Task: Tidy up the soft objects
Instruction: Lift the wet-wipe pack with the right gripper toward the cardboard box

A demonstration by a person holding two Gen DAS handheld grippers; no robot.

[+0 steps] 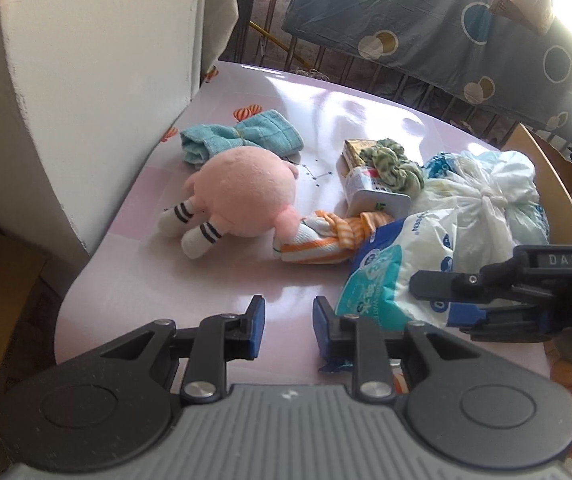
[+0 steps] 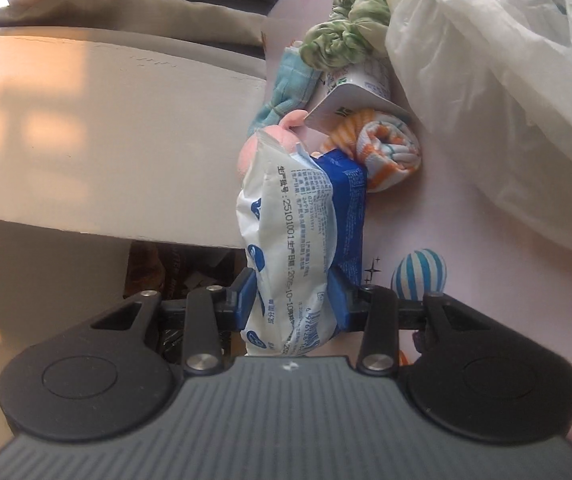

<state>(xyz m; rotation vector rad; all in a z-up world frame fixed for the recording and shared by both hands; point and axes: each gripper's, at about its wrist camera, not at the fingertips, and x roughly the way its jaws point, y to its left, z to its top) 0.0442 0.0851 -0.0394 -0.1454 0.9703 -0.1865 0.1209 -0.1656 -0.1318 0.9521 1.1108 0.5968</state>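
Between blue fingers (image 2: 244, 300), crinkly wipes pack (image 2: 286, 248)

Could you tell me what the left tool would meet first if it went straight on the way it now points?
Probably bare table first, since the left tool is empty and angled down. Beyond that patch lie the plush and the striped cloth, though depth is hard to judge.
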